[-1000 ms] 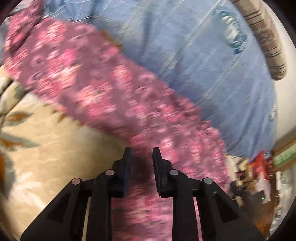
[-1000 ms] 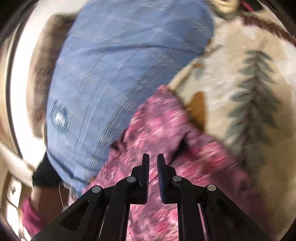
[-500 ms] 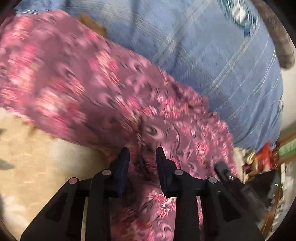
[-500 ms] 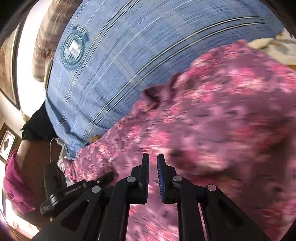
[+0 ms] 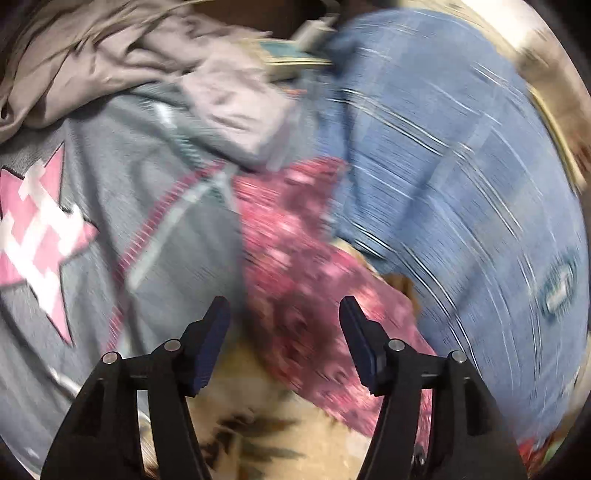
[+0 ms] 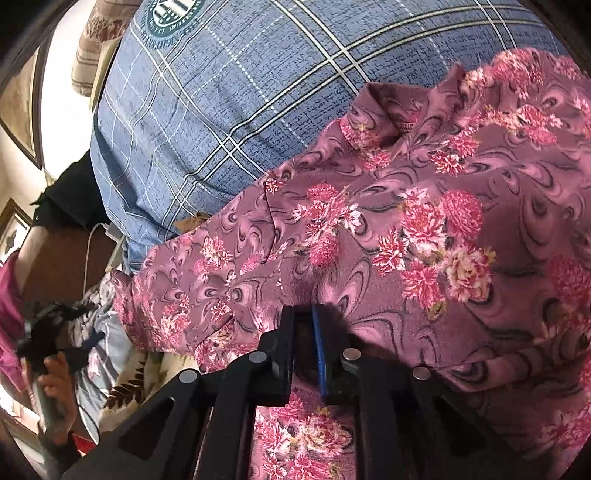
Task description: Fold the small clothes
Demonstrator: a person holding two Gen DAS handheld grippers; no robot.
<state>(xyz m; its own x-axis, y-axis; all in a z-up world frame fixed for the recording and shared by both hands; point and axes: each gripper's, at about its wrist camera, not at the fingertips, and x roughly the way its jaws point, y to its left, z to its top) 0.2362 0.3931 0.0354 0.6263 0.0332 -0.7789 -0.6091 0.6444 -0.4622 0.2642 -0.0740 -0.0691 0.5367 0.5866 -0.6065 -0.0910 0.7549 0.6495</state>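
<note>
Under the right gripper (image 6: 308, 354), a purple cloth with pink flowers (image 6: 406, 240), spread wide and filling most of that view. Pinched tight on this flowered cloth, with the two black fingers (image 6: 277, 354) almost touching and a fold of cloth squeezed between them. Behind the cloth, a big blue pillow with white check lines (image 6: 229, 110), with a round green badge (image 6: 170, 14) near its top edge. Just touching the pillow, the far edge of the flowered cloth. Off to the lower left of the right view, a hand (image 6: 55, 391) wrapped around the handle of the left gripper (image 6: 55, 332), small and dark there, well apart from the right one. Down below the cloth edge, a cream blanket with leaf shapes (image 6: 125, 391). Over in the left view, very blurry. Left gripper (image 5: 284, 317) opening, jaws standing wide apart, pads pressing on nothing. Between and beyond the fingers (image 5: 207, 343), the same flowered cloth (image 5: 295, 266), lying as a red-pink strip on the cream blanket (image 5: 258, 435). To the left of the strip, a grey top with a pink and white star (image 5: 40, 240) and a pink stitched line. Further back, a pile of grey-brown cloth (image 5: 110, 55), crumpled. To the right, the blue pillow (image 5: 461, 184), right beside the flowered strip. Cannot tell whether the grey top lies over or under the flowered cloth.
</note>
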